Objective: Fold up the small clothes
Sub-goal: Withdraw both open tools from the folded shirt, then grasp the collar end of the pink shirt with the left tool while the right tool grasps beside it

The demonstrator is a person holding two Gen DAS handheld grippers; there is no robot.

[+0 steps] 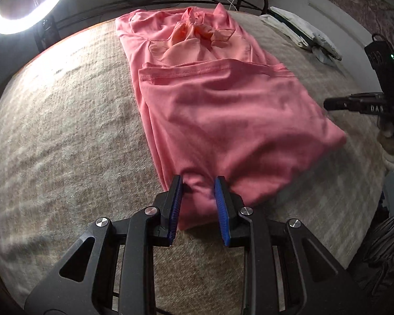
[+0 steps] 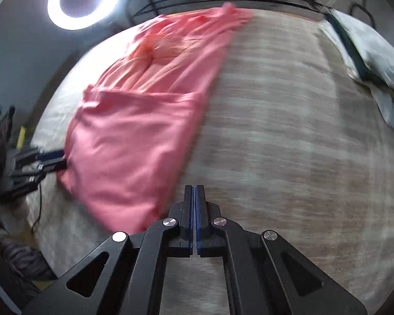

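Now the pink garment point(image 1: 223, 110) lies along the beige carpeted worktop point(image 1: 65, 136), its neckline end up by the far edge and its lower half doubled back over itself, hem seam running across the middle. Left gripper point(image 1: 198, 183) has a bunched fold of the near end clamped between its blue pads point(image 1: 220, 197), cloth pinched tight. Over to the right gripper point(image 2: 196, 191): jaws pressed together, nothing between them, poised over bare worktop just beside the garment's right edge. A ring light point(image 2: 84, 0) glows beyond the far edge, and pale folded cloth point(image 2: 375, 57) sits at the far right corner.
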